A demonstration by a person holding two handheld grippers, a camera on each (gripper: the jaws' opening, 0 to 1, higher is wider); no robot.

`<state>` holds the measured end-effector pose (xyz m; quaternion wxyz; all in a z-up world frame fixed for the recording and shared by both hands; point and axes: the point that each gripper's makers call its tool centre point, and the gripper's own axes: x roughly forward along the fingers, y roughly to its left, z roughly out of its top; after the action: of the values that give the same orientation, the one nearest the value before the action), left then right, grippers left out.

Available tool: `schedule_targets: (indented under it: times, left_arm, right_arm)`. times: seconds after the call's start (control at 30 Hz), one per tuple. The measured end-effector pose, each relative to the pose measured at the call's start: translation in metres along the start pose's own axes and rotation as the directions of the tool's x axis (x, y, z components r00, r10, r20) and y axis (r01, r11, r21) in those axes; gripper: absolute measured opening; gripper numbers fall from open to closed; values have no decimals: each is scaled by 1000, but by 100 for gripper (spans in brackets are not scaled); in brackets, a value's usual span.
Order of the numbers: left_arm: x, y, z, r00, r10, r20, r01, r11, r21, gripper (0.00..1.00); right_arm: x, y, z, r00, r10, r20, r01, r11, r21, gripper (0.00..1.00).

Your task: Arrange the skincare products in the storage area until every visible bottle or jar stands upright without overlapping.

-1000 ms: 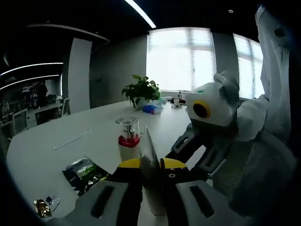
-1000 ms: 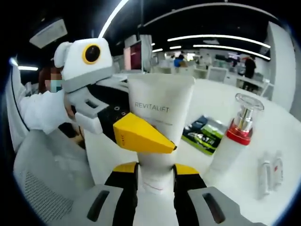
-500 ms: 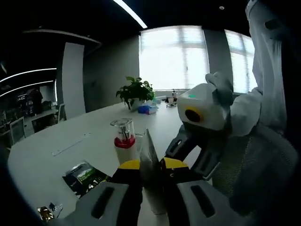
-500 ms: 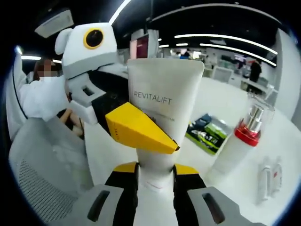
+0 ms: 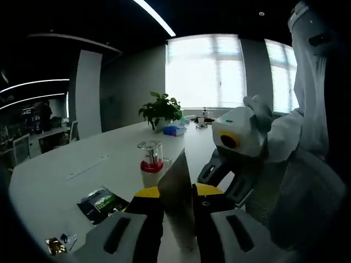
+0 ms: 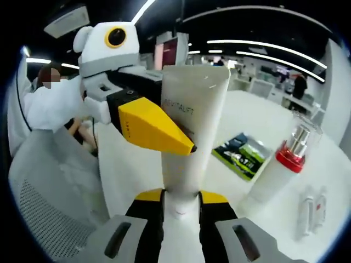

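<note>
A white Revitalift tube (image 6: pixel 195 126) stands upright between both grippers above the white table (image 6: pixel 258 120). My right gripper (image 6: pixel 180 197) is shut on its lower end. My left gripper (image 6: pixel 184 143) comes in from the left, and one of its yellow fingers (image 6: pixel 149 125) presses on the tube's front. In the left gripper view, my left gripper (image 5: pixel 175 193) is shut on the tube (image 5: pixel 176 192), which shows a narrow grey face. My right gripper (image 5: pixel 222 181) reaches in from the right. A white pump bottle with a red collar (image 5: pixel 151 166) (image 6: pixel 281 167) stands upright on the table.
A dark green sachet pack (image 5: pixel 99 203) (image 6: pixel 242 156) lies flat on the table. Two small tubes (image 6: pixel 312 211) lie at the right. A small wrapper (image 5: pixel 55 244) is near the table's edge. A potted plant (image 5: pixel 160 109) stands far back. A mesh chair (image 5: pixel 296 208) and a person's white sleeve (image 6: pixel 49 112) are close.
The tube has turned about its long axis, so the left gripper view now shows a wider face and the label has swung left behind the yellow finger. Both grippers kept hold.
</note>
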<state>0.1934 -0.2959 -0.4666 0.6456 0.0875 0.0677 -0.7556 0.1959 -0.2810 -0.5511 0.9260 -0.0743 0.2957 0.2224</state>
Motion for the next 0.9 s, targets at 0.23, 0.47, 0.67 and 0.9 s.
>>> schedule_targets:
  times: [0.23,0.47,0.67,0.9]
  left_arm:
    - [-1,-1,-8,999,-10,-38,10,1000,20,18]
    - [0,1,-18,997,-9,-78,11,1000,24,18]
    - [3,-2,-25,992,-11,-122,14,999,30,19]
    - [3,-3,-39,980,-8,-200,18,999,48,19]
  right_arm:
    - [-1,1,-2,1000,4,-8,-4,1000,-8,12]
    - [-29,-9,13,1000,-10,18,11,1000,-5,2]
    - [-61,-18,36,999,-14,47,15,1000,-28,2]
    - [-74,-15,77,995,92,23,-86,978,-191,5]
